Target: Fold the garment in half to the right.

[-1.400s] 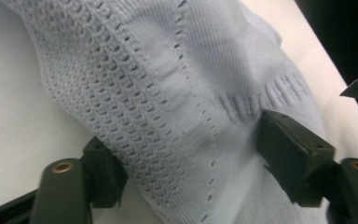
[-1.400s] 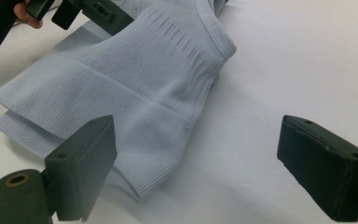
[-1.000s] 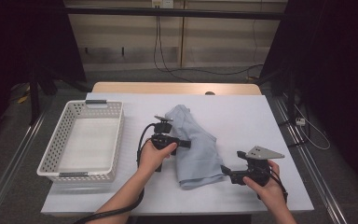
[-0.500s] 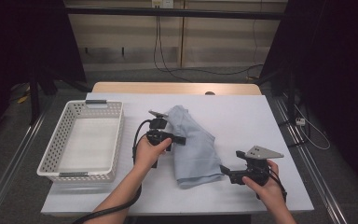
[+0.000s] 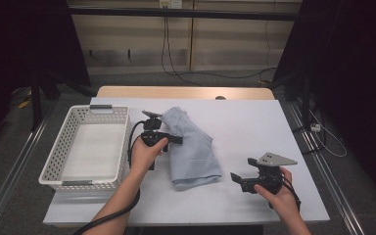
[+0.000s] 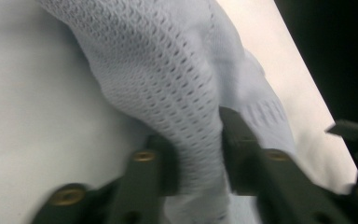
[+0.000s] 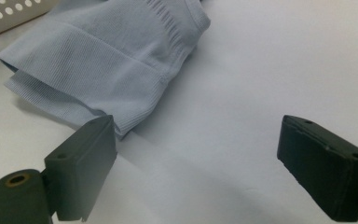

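Pinching pale blue knit garment (image 6: 186, 93): left gripper (image 6: 193, 154) jaws; right gripper (image 7: 196, 163) jaws spread; no writing readable.

I'm working over a white table (image 5: 254, 127) with a strip of bare wood along its far edge. 2 things lie directly on it: a white perforated basket (image 5: 58, 169) at the left side, and just beside it, near the middle, a pale blue knit garment (image 5: 193, 152), loosely folded and running toward the near edge.
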Tool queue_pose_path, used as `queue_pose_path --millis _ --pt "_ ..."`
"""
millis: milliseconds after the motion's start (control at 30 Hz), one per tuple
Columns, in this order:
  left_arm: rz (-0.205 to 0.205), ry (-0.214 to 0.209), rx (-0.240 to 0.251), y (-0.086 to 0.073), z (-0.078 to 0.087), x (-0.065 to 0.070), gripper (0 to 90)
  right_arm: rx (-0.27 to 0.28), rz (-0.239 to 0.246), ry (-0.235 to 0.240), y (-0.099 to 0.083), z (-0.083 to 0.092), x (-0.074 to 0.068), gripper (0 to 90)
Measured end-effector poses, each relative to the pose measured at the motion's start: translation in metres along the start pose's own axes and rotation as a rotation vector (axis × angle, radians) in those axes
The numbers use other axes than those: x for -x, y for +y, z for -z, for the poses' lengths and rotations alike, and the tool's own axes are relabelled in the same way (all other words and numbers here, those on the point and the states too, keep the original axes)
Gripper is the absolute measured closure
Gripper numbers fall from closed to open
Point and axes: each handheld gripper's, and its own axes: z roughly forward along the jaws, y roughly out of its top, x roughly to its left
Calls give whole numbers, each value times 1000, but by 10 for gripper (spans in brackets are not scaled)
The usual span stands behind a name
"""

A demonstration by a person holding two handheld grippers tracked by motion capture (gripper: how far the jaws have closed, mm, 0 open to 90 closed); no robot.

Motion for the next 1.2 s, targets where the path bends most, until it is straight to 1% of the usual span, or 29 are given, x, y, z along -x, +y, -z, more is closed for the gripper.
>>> queue_pose_path --millis 100,167,200,233,267,300,400,467,500,533,567,700,733,833,867,933,1000,1067,1100,1133,1167,1200 --pt "7 7 11 -4 -3 2 378 2 0 1 0 0 0 117" --pt "-11 8 7 -6 -4 4 327 4 0 1 1 0 0 117" --pt "-14 12 10 -7 -5 6 284 4 1 2 1 0 0 117" --pt "-20 19 4 -8 -5 7 240 5 2 3 1 0 0 116" --pt "-18 24 11 -10 -6 8 207 5 5 5 2 -1 0 117" --pt "-23 21 16 -11 -6 8 196 5 2 6 2 -1 -1 117" --pt "-24 30 13 -14 -6 6 151 3 7 10 3 -3 -1 117" --pt "-13 30 23 -17 -9 5 136 3 9 12 4 -4 -2 117" --pt "-10 31 24 -18 -10 5 131 3 9 13 4 -4 -2 117" --pt "-9 23 22 -19 -10 5 131 3 11 14 4 -4 -2 117" --pt "-13 21 21 -19 -10 4 131 3 12 14 4 -5 -2 117" --pt "-11 20 33 -21 -11 5 125 2 16 18 5 -6 -4 117" --pt "-5 18 32 -21 -12 6 120 2 17 19 5 -6 -4 117" --pt "-10 6 26 -21 -12 7 117 1 18 22 5 -7 -4 117" --pt "-7 6 35 -21 -12 8 114 1 17 21 5 -7 -4 117" --pt "-5 5 29 -21 -12 10 111 0 17 20 5 -7 -4 117" --pt "-17 3 26 -21 -13 11 88 1 18 18 5 -6 -4 117" --pt "-14 -3 20 -22 -15 14 84 3 18 18 5 -5 -4 117" --pt "-26 8 12 -22 -16 16 79 4 18 18 5 -5 -4 117" --pt "-31 19 14 -23 -18 18 70 4 16 17 5 -5 -4 117" --pt "-36 17 7 -23 -19 18 66 2 15 16 5 -5 -4 117" --pt "-34 22 7 -23 -20 19 61 2 15 16 4 -5 -4 117"
